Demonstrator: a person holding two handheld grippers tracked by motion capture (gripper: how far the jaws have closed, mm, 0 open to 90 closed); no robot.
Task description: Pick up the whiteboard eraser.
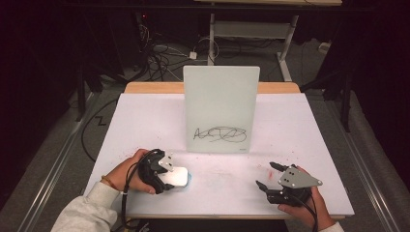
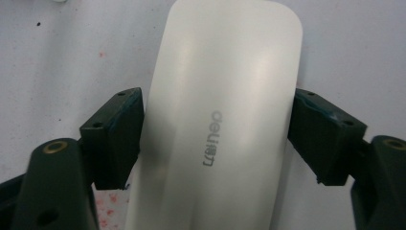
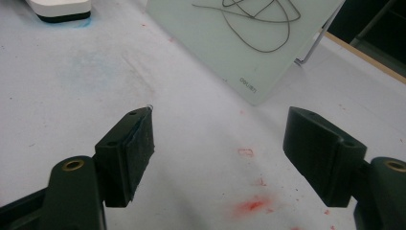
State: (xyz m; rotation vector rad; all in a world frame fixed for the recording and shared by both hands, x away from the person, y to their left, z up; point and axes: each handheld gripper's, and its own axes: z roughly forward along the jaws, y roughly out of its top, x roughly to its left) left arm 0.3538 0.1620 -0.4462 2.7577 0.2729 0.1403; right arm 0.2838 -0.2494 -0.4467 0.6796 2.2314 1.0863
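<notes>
board [image 1: 221, 108] upright mid-table | eraser [image 1: 175, 177] front-left | right tool [image 1: 267, 176] front-right

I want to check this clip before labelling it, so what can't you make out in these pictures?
- Whiteboard eraser: in the left gripper view its near end is cut off by the bottom edge; its underside is hidden.
- Left gripper: in the high view the hand and grey plate hide its jaws.
- Scribble on the whiteboard: too tangled and small to read.
- Whiteboard's stand: hidden behind the board.

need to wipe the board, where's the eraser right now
In the high view the eraser lies at the table's near left, between the left gripper's jaws, below and left of the upright board.
</notes>
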